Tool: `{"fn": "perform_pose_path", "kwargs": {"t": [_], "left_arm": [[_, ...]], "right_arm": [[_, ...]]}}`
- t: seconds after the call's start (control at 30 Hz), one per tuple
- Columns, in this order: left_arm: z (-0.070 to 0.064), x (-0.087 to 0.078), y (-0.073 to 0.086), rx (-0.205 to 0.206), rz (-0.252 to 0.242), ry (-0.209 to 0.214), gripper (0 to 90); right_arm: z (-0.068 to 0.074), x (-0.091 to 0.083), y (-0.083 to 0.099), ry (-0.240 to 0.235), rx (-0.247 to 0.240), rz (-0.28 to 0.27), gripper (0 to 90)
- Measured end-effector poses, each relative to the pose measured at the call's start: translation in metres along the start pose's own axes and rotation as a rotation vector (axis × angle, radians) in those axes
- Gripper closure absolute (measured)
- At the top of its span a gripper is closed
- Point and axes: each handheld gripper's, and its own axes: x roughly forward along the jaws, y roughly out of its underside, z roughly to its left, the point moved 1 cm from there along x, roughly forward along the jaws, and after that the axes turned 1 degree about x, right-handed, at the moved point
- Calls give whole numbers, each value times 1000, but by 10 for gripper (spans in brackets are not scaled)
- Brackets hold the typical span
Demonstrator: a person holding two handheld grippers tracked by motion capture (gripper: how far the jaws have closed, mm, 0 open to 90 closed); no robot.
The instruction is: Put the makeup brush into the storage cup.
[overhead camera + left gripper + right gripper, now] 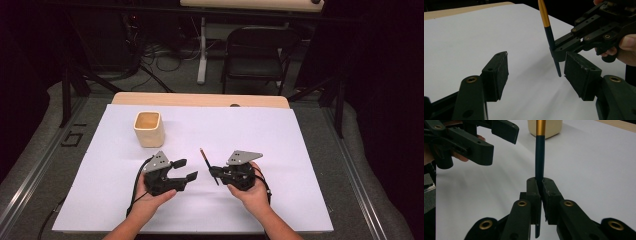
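Note:
A dark blue pencil (pixel 209 166) with a gold band is clamped in my right gripper (pixel 215 173), which is shut on its lower part. It slants up and away over the white sheet. In the right gripper view the pencil (pixel 540 157) rises straight from between the closed pads (pixel 534 192) of that gripper (pixel 540 192). My left gripper (pixel 186 169) stands open just left of it, nothing between its jaws. In the left gripper view the pencil (pixel 551 40) hangs ahead of the open left gripper (pixel 539 75), close to its right pad (pixel 580 73).
A cream square cup (pixel 149 128) stands upright at the back left of the white sheet (pixel 280 140), which covers a wooden table (pixel 200 99). The cup (pixel 546 127) lies beyond the pencil. A black folding chair (pixel 257 55) stands behind the table.

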Motion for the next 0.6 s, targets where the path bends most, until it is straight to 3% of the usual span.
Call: {"fn": "perform_pose_path", "kwargs": {"t": [0.6], "left_arm": [[-2,2,-5,-25,-25,1,379]], "right_arm": [[9,3,-3,5,-17,-19,845]]}}
